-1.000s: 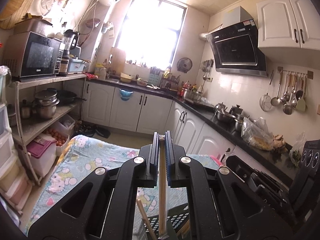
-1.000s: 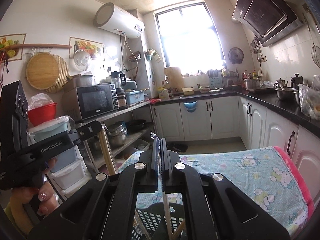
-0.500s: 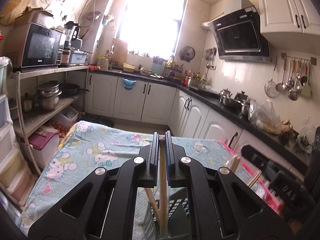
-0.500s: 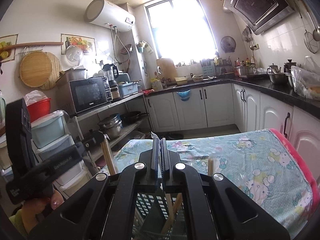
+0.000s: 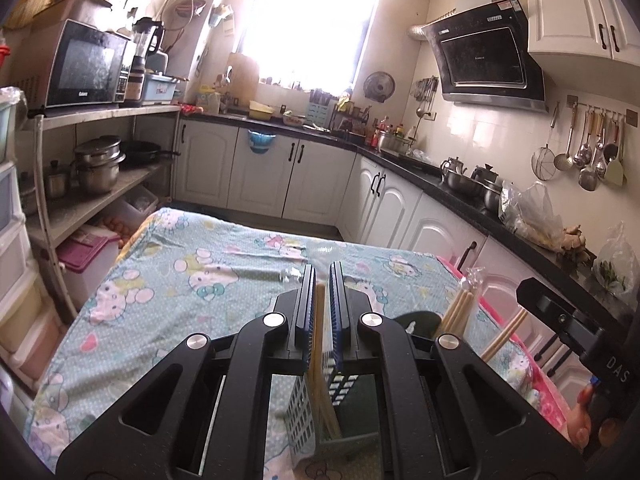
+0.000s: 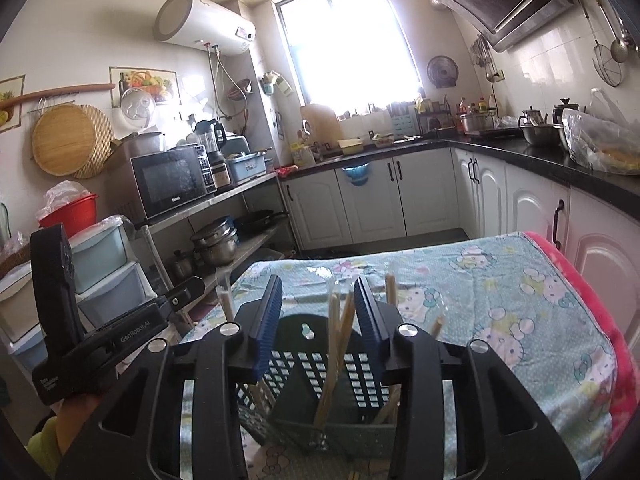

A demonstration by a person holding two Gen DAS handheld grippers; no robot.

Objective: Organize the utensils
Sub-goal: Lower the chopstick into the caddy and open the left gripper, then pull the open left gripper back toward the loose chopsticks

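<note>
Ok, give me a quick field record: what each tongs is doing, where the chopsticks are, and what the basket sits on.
left tongs: shut on one chopstick, over the basket
right tongs: open, empty, above the basket
basket: dark slotted plastic holder, upright
basket contents: several chopsticks leaning inside
surface: table under a cartoon-print cloth

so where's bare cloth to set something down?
Free: cloth left of the left gripper, toward the shelf; far right cloth by the pink edge. Crowded: basket with chopsticks under the right gripper.
</note>
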